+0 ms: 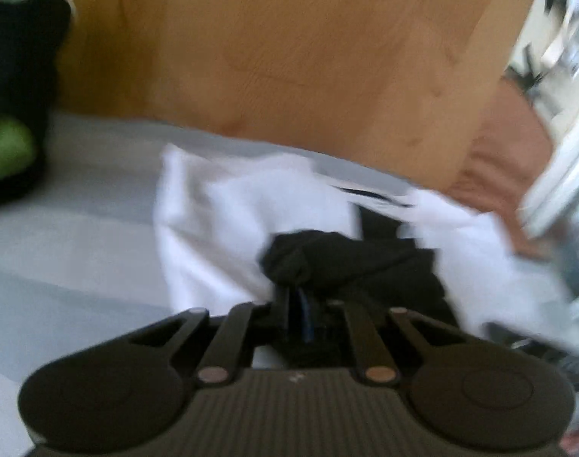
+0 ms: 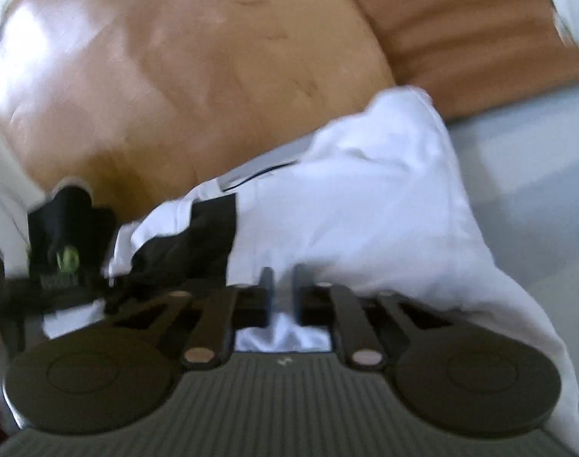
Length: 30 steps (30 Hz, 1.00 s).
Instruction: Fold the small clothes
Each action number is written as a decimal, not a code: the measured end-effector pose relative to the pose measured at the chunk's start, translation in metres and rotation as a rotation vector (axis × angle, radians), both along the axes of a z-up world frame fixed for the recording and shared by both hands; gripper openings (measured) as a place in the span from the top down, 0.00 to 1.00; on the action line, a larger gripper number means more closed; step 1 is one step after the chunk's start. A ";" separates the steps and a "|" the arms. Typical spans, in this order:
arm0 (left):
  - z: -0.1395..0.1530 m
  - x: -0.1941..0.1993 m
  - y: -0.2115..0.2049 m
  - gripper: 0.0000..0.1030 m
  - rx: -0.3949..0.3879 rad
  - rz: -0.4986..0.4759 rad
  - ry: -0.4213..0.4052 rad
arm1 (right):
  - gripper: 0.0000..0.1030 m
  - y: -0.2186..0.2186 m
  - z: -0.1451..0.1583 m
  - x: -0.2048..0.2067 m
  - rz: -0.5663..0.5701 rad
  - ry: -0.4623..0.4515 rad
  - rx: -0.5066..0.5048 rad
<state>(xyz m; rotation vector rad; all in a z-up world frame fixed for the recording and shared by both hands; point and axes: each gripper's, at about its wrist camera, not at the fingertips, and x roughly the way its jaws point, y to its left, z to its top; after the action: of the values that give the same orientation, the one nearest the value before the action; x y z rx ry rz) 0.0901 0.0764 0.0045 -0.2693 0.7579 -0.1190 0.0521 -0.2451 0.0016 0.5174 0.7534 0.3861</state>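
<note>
White garment [image 2: 358, 205] pinched in both tongs.

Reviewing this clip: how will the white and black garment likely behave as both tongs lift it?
Likely floppy: the white and black garment bunches into soft folds where the left tongs pinch its black part. It probably sags between grips, since the cloth drapes loosely around the right tongs. It seems light, thin fabric, though blur limits certainty.

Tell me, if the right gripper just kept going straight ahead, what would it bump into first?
Probably the white garment: the right gripper already grips its cloth, and more of it is bunched directly ahead.
</note>
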 end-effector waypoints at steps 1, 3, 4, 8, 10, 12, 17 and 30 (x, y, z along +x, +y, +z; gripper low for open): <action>0.000 -0.003 0.003 0.93 0.001 0.009 0.000 | 0.95 -0.007 0.000 -0.002 -0.016 0.025 0.044; 0.002 -0.011 0.008 0.89 -0.024 0.024 0.004 | 0.87 -0.020 0.010 -0.017 -0.034 -0.012 0.103; 0.003 -0.014 0.010 0.81 -0.047 0.027 0.004 | 0.87 -0.028 0.017 -0.028 -0.046 -0.050 0.111; 0.021 -0.043 0.012 0.53 -0.101 -0.008 -0.031 | 0.86 -0.056 0.025 -0.053 -0.103 -0.066 -0.027; 0.025 -0.064 0.015 0.54 -0.104 -0.041 -0.041 | 0.95 -0.079 0.013 -0.055 -0.175 -0.020 -0.076; 0.025 -0.087 0.019 0.53 -0.099 -0.053 -0.042 | 0.90 -0.099 0.014 -0.066 -0.243 0.002 -0.019; 0.023 -0.134 0.009 0.44 0.120 -0.017 -0.064 | 0.78 -0.076 0.036 -0.085 -0.155 -0.120 -0.155; 0.011 -0.117 0.002 0.89 0.164 0.093 0.001 | 0.85 -0.083 0.019 -0.067 -0.216 -0.075 -0.309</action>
<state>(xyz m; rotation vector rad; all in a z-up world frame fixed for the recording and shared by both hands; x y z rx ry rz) -0.0271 0.0788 0.0155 -0.1485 0.7501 0.0314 -0.0144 -0.3281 0.0205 0.2875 0.6625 0.0846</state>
